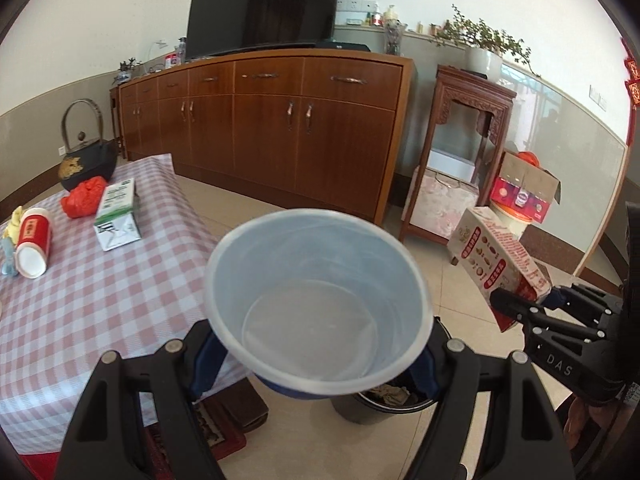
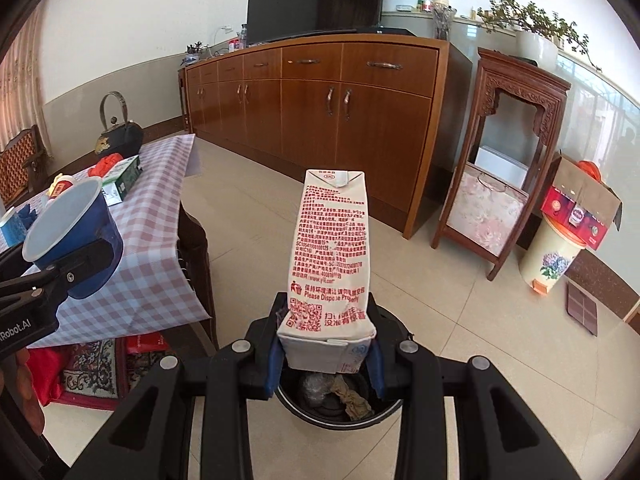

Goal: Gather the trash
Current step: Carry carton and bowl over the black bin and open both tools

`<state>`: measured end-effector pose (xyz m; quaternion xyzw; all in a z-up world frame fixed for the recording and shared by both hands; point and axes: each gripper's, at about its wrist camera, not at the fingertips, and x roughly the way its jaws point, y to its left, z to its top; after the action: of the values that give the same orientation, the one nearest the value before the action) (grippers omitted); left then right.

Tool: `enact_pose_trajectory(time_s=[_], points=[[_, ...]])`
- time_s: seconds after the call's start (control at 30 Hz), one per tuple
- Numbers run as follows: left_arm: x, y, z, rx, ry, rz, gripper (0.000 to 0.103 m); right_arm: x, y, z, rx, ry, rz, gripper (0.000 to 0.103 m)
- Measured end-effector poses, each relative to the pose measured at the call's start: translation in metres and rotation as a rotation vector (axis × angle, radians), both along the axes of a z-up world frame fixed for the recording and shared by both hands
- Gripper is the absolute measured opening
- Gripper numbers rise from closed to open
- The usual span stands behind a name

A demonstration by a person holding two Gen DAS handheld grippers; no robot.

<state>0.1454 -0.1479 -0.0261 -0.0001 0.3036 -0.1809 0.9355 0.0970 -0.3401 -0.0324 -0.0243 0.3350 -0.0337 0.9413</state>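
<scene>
My left gripper [image 1: 316, 364] is shut on a blue paper cup [image 1: 316, 304] with a white inside, held above a black trash bin [image 1: 384, 404] on the floor. My right gripper [image 2: 326, 354] is shut on a white milk carton with red print [image 2: 330, 256], held upright over the same bin [image 2: 340, 404], which holds crumpled trash. The cup [image 2: 72, 236] and the left gripper [image 2: 68, 276] show at the left of the right wrist view. The carton [image 1: 500, 264] shows at the right of the left wrist view.
A table with a pink checked cloth [image 1: 100, 300] carries a green-white carton [image 1: 118, 214], a red crumpled bag [image 1: 84, 196], a red-white cup on its side [image 1: 34, 242] and a black kettle [image 1: 86, 156]. A wooden sideboard [image 1: 272, 128], a carved stand [image 1: 460, 152] and a cream pedal bin [image 2: 554, 256] stand behind.
</scene>
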Motion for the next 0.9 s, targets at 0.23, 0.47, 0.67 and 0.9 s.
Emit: enact_pose_trajectory(time_s=[0.23,0.47,0.67,0.9], points=[[0.016,-0.045,-0.029,0.014,0.068,-0.075,0.077,0.007,-0.031,-0.031,-0.007,0.064,0.007,0.036],[0.031,-0.072,-0.06,0.047,0.146,-0.117,0.077,0.019,-0.053,-0.065,-0.021,0.142,0.062,0.036],[0.044,-0.094,-0.091,0.089,0.23,-0.151,0.077,0.033,-0.065,-0.098,-0.008,0.214,0.094,0.037],[0.066,-0.12,-0.127,0.1,0.351,-0.216,0.079,0.059,-0.074,-0.142,0.014,0.326,0.145,0.037]])
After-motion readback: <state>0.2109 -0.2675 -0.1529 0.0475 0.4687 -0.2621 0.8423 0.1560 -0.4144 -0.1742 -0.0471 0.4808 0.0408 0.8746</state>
